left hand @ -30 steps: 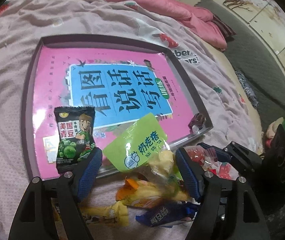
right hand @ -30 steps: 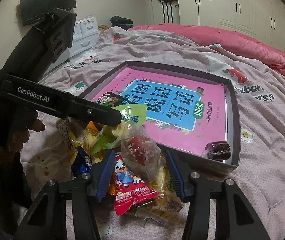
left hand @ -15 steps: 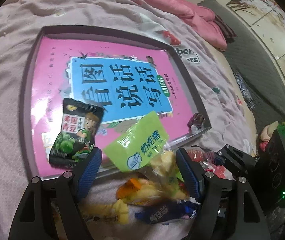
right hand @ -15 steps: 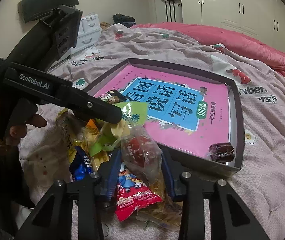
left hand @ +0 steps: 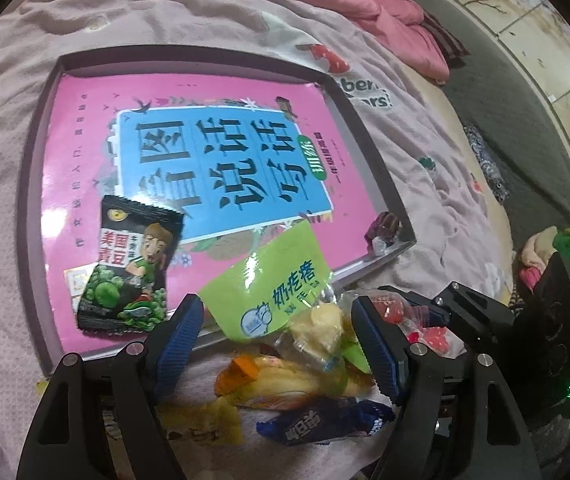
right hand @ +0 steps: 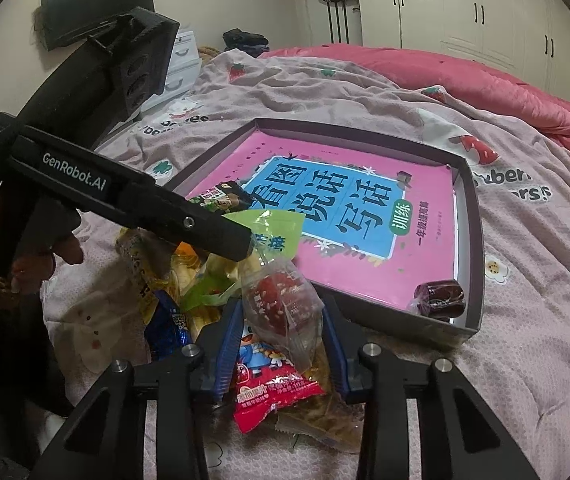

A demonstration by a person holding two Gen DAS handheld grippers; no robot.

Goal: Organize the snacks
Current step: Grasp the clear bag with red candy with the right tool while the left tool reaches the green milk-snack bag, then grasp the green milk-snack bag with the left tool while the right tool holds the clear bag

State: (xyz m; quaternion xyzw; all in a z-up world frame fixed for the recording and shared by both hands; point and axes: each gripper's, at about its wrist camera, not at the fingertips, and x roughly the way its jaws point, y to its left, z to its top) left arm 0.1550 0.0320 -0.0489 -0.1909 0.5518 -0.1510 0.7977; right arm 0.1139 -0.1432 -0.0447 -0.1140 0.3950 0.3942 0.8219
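Observation:
A shallow grey box (left hand: 381, 168) with a pink and blue book inside lies on the bed. In it are a black green-pea packet (left hand: 129, 268) and a dark wrapped candy (left hand: 383, 226) in the near right corner. My left gripper (left hand: 275, 336) is open, with a green-topped packet (left hand: 277, 292) between its fingers. My right gripper (right hand: 281, 340) is shut on a clear bag with a red sweet (right hand: 281, 300), over a pile of snacks (right hand: 173, 280) at the box's near edge. The box (right hand: 469, 240) and the dark candy (right hand: 441, 300) also show in the right wrist view.
The pile holds a red packet (right hand: 273, 388), a blue wrapper (left hand: 325, 420) and yellow packets (left hand: 285, 376). A pink quilt (right hand: 485, 80) lies at the far side of the bed. White wardrobes (right hand: 465, 4) stand behind. A grey rug (left hand: 525, 92) covers the floor beside the bed.
My right gripper has closed in on the clear bag with the red sweet. My left gripper has stayed open around the green-topped packet and shifted slightly.

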